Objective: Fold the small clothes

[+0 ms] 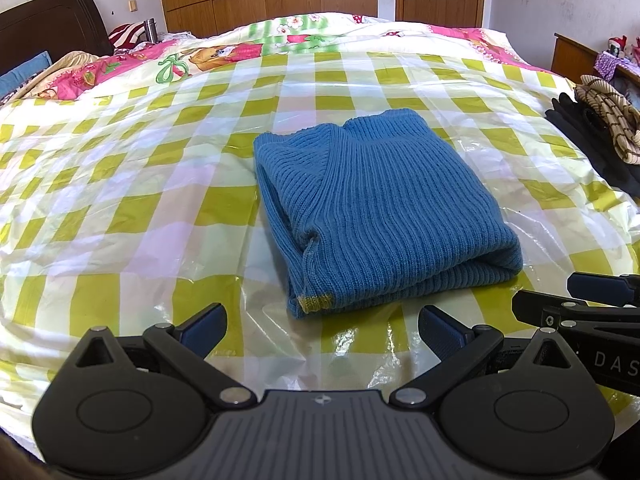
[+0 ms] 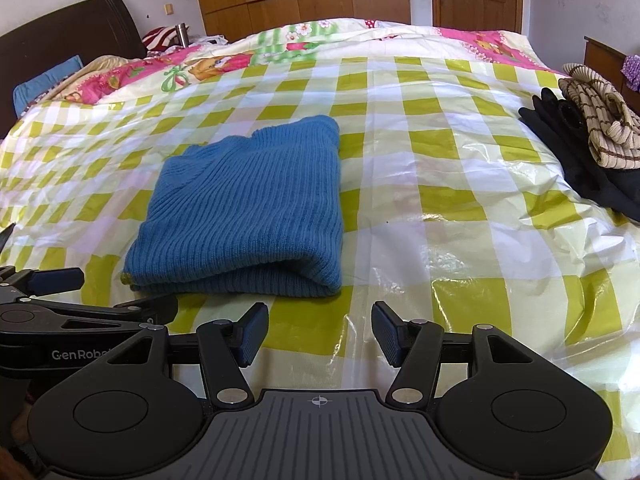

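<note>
A blue ribbed knit sweater [image 1: 372, 208] lies folded into a compact rectangle on the green-and-white checked plastic sheet [image 1: 120, 184] over the bed. It also shows in the right wrist view [image 2: 248, 216], left of centre. My left gripper [image 1: 322, 330] is open and empty, just short of the sweater's near edge. My right gripper [image 2: 320, 332] is open and empty, in front of the sweater's near right corner. The right gripper shows at the right edge of the left wrist view [image 1: 580, 304]. The left gripper shows at the left edge of the right wrist view [image 2: 80, 300].
A pile of clothes, a beige striped knit [image 2: 600, 132] on dark garments [image 2: 576, 168], sits at the bed's right edge. A pink cartoon quilt [image 2: 208, 64] and pillows lie at the back left by the dark headboard [image 2: 60, 28]. Wooden wardrobes and a door stand behind.
</note>
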